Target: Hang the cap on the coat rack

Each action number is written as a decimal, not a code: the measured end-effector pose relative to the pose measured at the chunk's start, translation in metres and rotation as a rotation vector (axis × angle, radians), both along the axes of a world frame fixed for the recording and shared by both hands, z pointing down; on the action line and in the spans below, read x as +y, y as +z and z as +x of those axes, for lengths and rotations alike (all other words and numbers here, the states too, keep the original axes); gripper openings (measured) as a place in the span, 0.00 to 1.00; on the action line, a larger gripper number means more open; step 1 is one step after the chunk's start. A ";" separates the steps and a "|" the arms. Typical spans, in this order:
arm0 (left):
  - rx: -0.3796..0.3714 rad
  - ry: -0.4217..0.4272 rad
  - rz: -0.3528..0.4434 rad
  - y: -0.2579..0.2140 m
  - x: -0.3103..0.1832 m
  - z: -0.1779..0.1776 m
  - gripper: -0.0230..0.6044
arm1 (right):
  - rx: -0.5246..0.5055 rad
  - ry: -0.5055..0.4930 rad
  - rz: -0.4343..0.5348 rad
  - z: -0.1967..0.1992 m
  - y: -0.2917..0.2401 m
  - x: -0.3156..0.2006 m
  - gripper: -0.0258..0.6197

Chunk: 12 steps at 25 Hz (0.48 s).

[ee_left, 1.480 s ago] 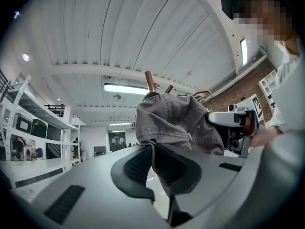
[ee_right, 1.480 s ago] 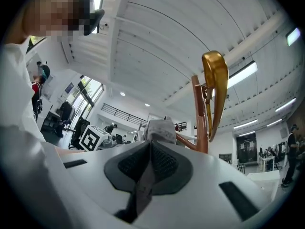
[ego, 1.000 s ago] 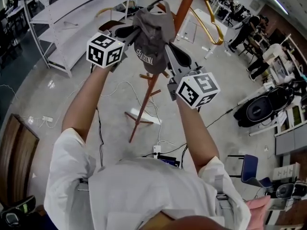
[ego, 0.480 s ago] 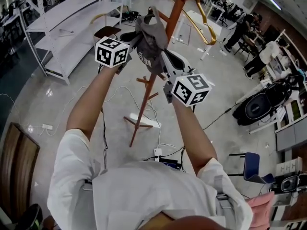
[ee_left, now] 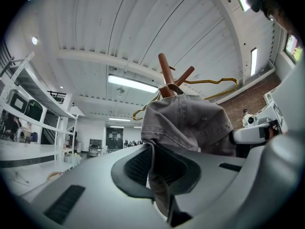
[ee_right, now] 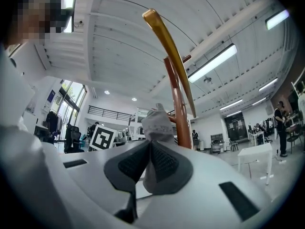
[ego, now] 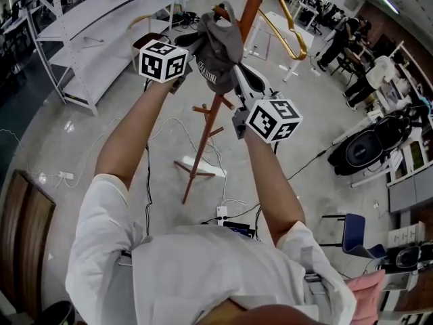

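Observation:
A grey cap is held up against the brown wooden coat rack, near its upper pegs. My left gripper is shut on the cap's left edge, and grey cloth runs pinched between its jaws. My right gripper is shut on the cap's other side, with a fold of cloth squeezed between its pads. The rack's pole rises just behind the cap. A rack peg sticks up above the cap's crown.
A gold clothes hanger hangs from the rack's top. White shelving stands at the left. Cables and a power strip lie on the floor by the rack's feet. Black equipment and a blue chair are at the right.
Both grippers have lifted the cap higher and closer to the rack's pole; the cap now sits against the upper pegs.

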<state>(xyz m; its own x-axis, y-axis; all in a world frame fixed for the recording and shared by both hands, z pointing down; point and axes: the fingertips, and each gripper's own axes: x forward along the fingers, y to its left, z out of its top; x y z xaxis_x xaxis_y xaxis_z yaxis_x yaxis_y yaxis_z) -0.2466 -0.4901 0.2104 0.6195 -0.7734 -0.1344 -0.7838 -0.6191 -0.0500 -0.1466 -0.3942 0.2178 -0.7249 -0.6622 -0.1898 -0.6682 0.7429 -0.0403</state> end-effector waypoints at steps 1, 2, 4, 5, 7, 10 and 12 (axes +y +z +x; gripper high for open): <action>0.004 -0.001 0.004 -0.002 0.000 0.000 0.09 | -0.005 -0.001 0.001 0.000 -0.003 0.000 0.08; 0.007 -0.001 0.005 -0.004 0.000 0.000 0.09 | -0.009 -0.002 0.002 0.000 -0.004 -0.001 0.08; 0.005 0.001 0.004 -0.004 -0.001 0.001 0.09 | -0.007 -0.002 0.001 -0.001 -0.004 -0.001 0.08; 0.001 0.003 0.001 -0.003 -0.002 0.002 0.09 | -0.006 -0.003 -0.003 -0.002 -0.002 -0.001 0.08; -0.007 0.009 -0.008 0.002 -0.003 0.006 0.09 | -0.006 -0.006 -0.018 -0.002 0.004 -0.002 0.08; -0.008 0.015 -0.026 0.012 -0.005 0.008 0.09 | -0.010 -0.016 -0.047 -0.005 0.016 -0.002 0.08; -0.005 0.016 -0.037 0.020 -0.006 0.009 0.09 | -0.002 -0.022 -0.060 -0.008 0.025 -0.002 0.08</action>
<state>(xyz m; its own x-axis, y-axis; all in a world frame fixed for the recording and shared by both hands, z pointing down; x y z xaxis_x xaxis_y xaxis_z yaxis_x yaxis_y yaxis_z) -0.2380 -0.4962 0.2301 0.6326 -0.7677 -0.1027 -0.7734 -0.6331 -0.0311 -0.1544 -0.3959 0.2425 -0.7392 -0.6561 -0.1518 -0.6513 0.7539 -0.0867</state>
